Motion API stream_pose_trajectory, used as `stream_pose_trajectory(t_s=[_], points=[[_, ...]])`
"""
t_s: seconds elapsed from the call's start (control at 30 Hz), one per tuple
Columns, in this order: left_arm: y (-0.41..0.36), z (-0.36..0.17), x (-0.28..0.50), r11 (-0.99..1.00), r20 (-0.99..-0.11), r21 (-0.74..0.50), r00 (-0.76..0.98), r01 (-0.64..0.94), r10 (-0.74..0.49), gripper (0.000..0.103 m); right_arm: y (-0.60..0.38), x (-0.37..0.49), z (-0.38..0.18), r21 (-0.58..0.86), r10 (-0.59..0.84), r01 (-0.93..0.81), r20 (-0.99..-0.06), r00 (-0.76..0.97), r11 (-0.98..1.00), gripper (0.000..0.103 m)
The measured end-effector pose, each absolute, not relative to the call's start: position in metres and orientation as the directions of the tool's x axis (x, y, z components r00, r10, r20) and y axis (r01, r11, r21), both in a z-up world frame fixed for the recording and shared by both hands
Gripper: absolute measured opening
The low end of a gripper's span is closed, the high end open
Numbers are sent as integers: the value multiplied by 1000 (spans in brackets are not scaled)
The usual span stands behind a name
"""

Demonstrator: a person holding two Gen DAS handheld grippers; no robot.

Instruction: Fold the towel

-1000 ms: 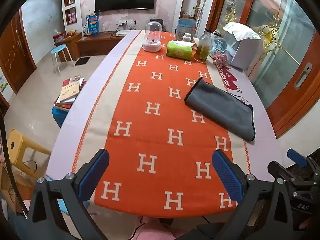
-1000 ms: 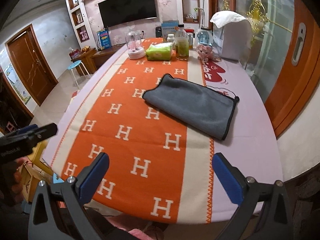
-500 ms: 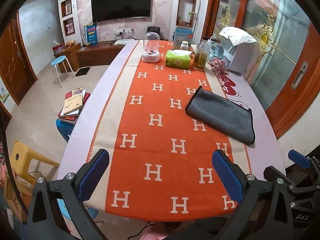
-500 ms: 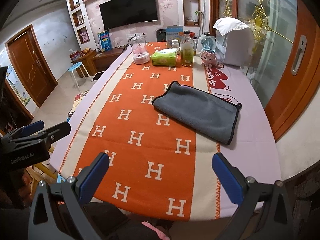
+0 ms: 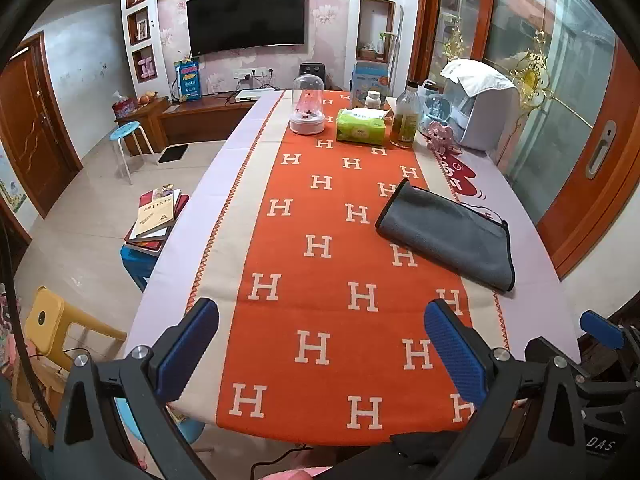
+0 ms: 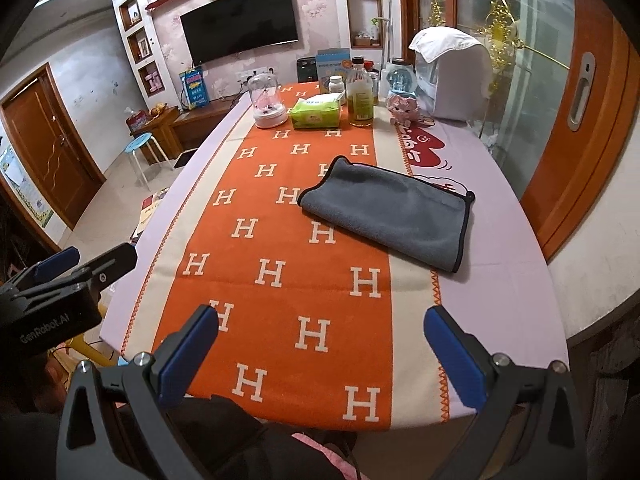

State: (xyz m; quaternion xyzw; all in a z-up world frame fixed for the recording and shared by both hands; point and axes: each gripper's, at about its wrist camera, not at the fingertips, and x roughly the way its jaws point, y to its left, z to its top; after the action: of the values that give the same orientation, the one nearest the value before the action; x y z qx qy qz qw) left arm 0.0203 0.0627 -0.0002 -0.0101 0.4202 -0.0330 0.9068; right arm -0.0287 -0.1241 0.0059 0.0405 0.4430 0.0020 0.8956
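Both of your grippers are spread wide and carry nothing: the left gripper (image 5: 320, 344) and the right gripper (image 6: 320, 348) hang above the near end of the table (image 5: 192, 240), well short of the work. The towel (image 6: 392, 212) lies flat, part on the orange runner (image 6: 280, 280) and part on the lilac cloth to its right, set at a slant to the table edge. It appears already doubled: in the right view the rounded edge at its left end reads as a fold, while the black-trimmed edges at its right end lie stacked. On that evidence you are either between folds or finished; I cannot tell which. Your wide jaws suit an approach, since nothing is held that a closed grip would serve. If a further fold is intended, you would take the two trimmed corners, one per gripper. The slant will make an even pinch harder. The bottle (image 6: 361, 96) and tissue pack (image 6: 316, 114) stand well beyond the towel, clear of any fold.
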Motion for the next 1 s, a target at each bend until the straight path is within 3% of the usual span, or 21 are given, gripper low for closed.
stream_pose_trajectory(t_s=[1.0], points=[[62,1,16,998,-751,-9,658,69,-53,102,-113,-28,0,83,48,31,-801,597,996,103]])
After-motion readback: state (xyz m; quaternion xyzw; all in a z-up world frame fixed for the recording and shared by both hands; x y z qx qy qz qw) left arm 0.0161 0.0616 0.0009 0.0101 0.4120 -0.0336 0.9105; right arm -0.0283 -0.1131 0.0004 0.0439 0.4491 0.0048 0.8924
